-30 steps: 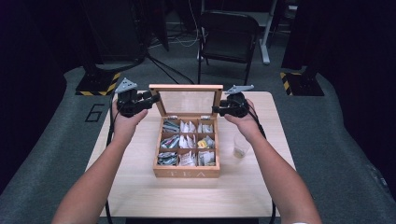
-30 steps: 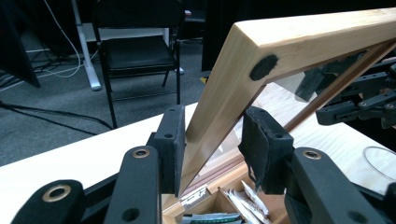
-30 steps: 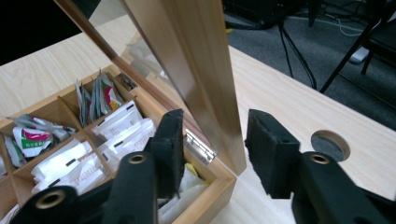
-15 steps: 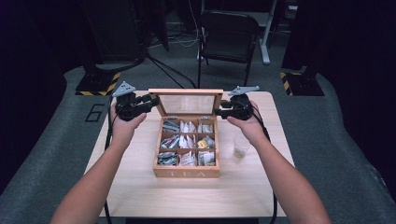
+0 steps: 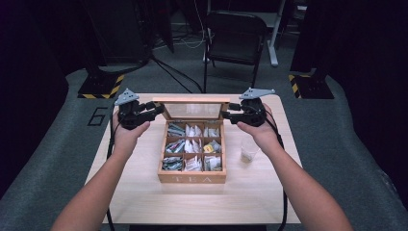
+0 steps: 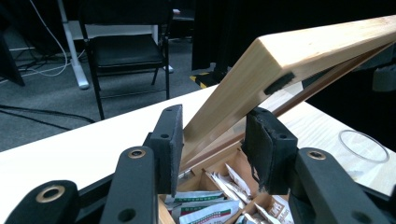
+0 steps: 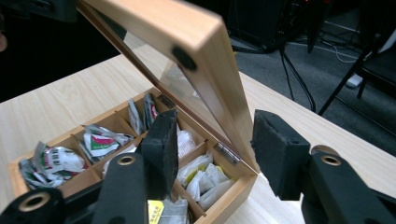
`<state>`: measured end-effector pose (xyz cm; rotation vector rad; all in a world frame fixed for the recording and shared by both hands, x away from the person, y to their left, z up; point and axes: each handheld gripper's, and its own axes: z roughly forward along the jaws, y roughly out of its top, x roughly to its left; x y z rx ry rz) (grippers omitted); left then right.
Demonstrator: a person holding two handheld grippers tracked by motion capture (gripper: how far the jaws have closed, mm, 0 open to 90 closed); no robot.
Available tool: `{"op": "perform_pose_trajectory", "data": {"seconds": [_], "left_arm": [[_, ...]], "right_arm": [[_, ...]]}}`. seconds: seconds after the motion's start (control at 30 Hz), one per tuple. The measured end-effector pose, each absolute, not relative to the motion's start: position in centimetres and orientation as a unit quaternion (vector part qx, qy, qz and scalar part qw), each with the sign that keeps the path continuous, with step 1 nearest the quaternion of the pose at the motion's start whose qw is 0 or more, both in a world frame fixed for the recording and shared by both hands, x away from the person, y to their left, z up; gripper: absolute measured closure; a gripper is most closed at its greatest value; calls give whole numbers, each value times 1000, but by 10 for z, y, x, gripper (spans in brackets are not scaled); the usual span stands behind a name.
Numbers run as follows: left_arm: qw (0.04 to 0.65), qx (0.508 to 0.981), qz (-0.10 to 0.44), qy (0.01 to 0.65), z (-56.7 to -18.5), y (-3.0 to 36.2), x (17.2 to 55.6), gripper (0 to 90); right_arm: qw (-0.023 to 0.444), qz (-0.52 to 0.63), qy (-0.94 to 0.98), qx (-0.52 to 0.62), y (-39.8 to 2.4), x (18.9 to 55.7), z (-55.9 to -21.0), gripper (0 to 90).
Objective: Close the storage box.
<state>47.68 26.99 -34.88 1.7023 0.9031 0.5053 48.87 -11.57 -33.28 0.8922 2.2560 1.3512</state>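
Now: tea box [image 5: 192,178] lid [image 5: 195,100] raised, near table's far edge.
Left gripper [image 5: 155,111] clamps lid's left edge; right gripper [image 5: 225,115] straddles the right edge, closing (pads clear).

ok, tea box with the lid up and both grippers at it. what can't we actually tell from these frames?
- Left gripper: whether its pads press the lid; a gap shows at one pad, the lid edge hides the other.
- Right gripper: contact with the lid hidden behind its own jaws.
- Tea bags: labels too small in the high view, cut off in the gripper views.
- Small glass: contents too small to tell.
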Motion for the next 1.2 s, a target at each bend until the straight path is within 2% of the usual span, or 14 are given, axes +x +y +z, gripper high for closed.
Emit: {"op": "perform_pose_trajectory", "data": {"seconds": [0.13,0.5,1.2], "left_arm": [[544,719,215,377,-351,270,473,573],[543,723,212,371,-356,271,465,566],[541,732,212,356,-357,273,443,543]], "right_arm": [[183,481,802,303,-117,482,-328,549],[196,487,796,301,-114,472,-324,548],[186,495,793,304,-114,460,-336,551]]}}
